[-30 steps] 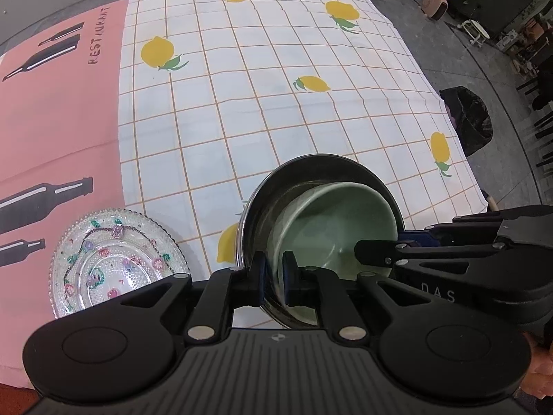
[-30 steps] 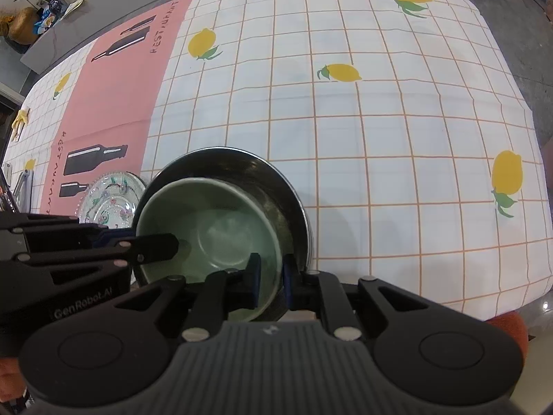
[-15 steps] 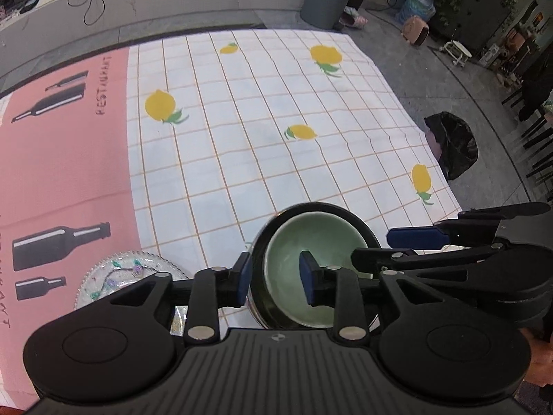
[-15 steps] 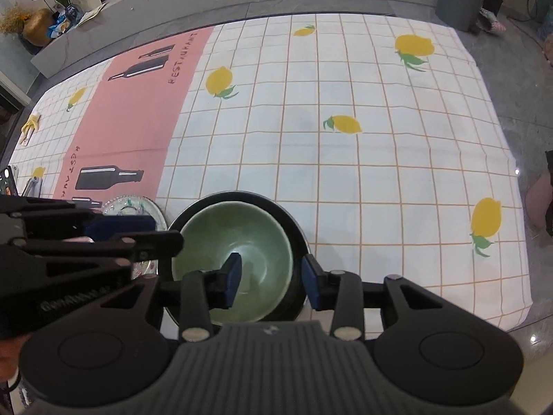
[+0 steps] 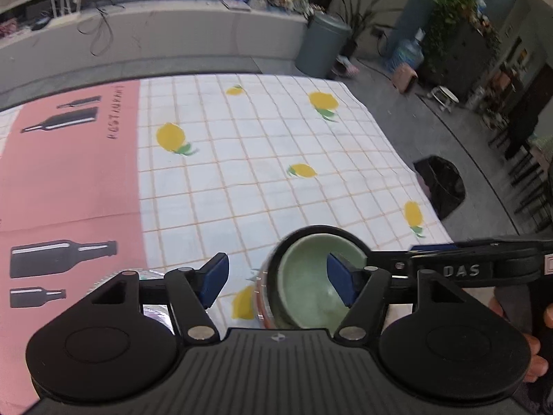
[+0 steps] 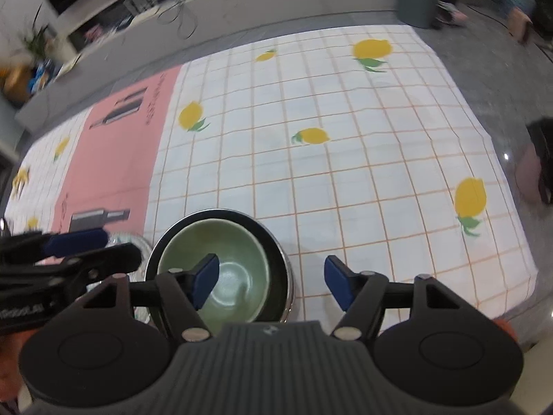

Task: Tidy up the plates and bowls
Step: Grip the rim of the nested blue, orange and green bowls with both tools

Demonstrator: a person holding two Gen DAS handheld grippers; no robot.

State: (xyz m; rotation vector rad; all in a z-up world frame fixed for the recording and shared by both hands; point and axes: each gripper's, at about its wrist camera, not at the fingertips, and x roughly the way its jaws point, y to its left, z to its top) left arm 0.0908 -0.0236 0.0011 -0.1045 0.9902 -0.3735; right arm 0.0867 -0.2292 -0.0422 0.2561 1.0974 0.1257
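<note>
Green bowl (image 6: 221, 269) nested inside steel bowl (image 6: 276, 245), near tablecloth's (image 6: 345, 180) front edge. Left gripper (image 5: 278, 282) and right gripper (image 6: 271, 282) both wide, holding nothing.

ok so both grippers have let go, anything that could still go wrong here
The green bowl sits off-centre inside the dark metal bowl, so it may rock or shift. The stack is near the table's front edge, where a bump could push it off. The glass plate, beside the stack, lies under the left hand-held gripper and could get clipped.
</note>
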